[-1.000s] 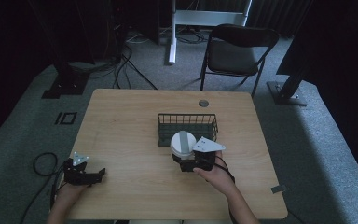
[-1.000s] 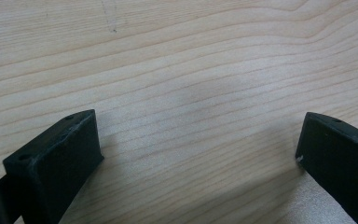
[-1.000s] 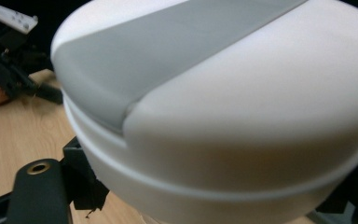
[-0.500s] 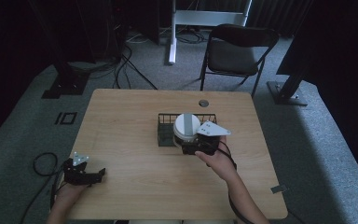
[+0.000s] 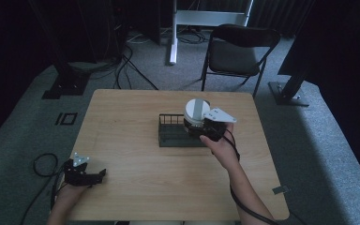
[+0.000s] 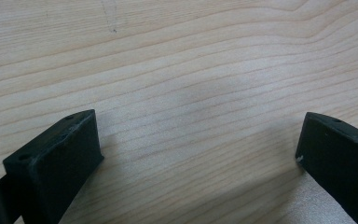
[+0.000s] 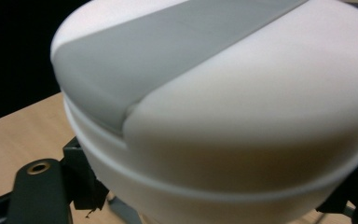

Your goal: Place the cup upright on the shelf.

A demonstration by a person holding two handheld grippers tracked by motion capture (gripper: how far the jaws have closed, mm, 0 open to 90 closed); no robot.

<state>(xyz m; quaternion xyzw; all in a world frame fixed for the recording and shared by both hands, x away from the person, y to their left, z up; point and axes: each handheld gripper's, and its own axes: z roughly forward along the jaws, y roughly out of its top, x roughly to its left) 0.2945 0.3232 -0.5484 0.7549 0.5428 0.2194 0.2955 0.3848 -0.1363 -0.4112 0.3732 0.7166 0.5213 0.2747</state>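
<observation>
Container (image 5: 196, 111), white with a grey stripe, is clamped in the right gripper (image 5: 200, 125) above the basket (image 5: 168, 136); lower it level between the walls. Left gripper (image 5: 85, 174) rests near-left, jaws apart

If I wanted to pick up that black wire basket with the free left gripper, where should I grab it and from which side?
Probably the wire basket's left end rim, coming from above and the left. That end is bare, its thin top wire suits two jaws, and the right gripper holds the white round container over the other end.
</observation>
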